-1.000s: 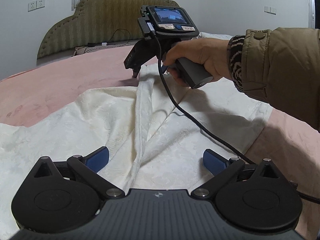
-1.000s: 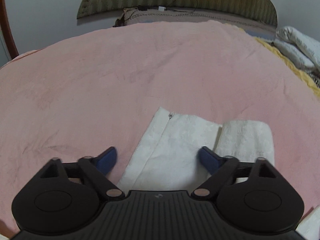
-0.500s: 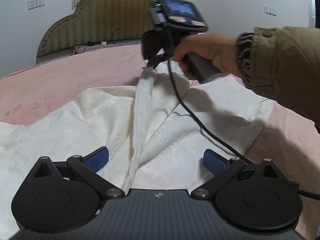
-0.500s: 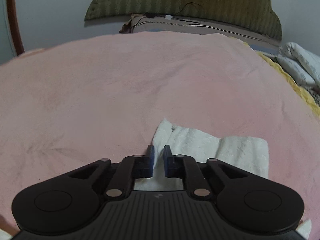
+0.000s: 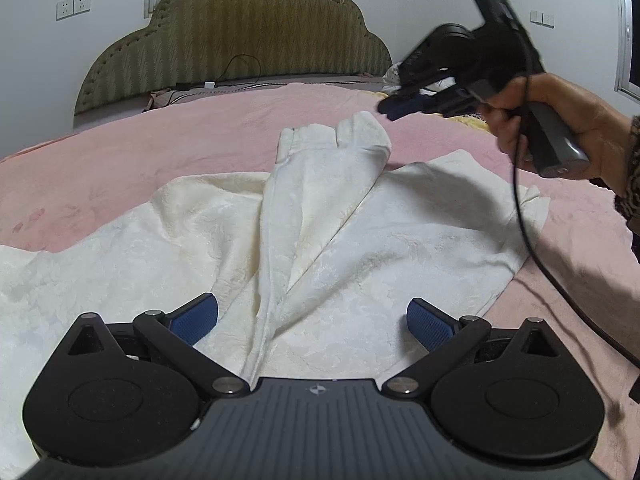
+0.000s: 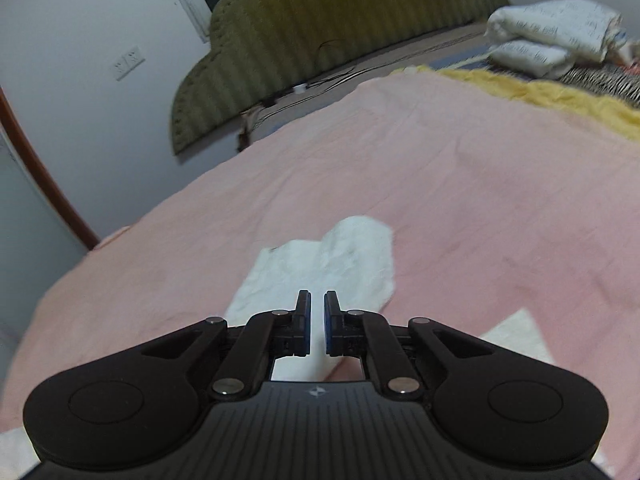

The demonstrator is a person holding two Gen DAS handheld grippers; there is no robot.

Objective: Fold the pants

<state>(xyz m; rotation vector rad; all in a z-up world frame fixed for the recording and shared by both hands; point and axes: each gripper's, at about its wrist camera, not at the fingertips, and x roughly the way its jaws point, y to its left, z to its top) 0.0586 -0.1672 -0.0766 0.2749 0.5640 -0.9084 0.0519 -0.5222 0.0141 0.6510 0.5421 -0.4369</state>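
The cream-white pants (image 5: 328, 240) lie spread on the pink bed cover, with one leg end (image 5: 340, 144) lying on the cover at the far side. My left gripper (image 5: 312, 320) is open and empty, low over the near part of the pants. My right gripper (image 5: 394, 110) is in the air to the right of the leg end, apart from it. In the right wrist view my right gripper (image 6: 317, 320) has its pads nearly together with nothing between them, above the leg end (image 6: 340, 264).
The pink cover (image 5: 140, 168) fills the bed. A green padded headboard (image 5: 240, 28) stands at the back. Folded white bedding (image 6: 556, 36) and a yellow blanket edge (image 6: 560, 100) lie at the far right. The right gripper's cable (image 5: 532, 248) hangs across the pants.
My right gripper shut on the pants leg end, lifted it, then came away up and to the right with nothing in it. The leg end now lies crumpled. My left gripper stayed put.
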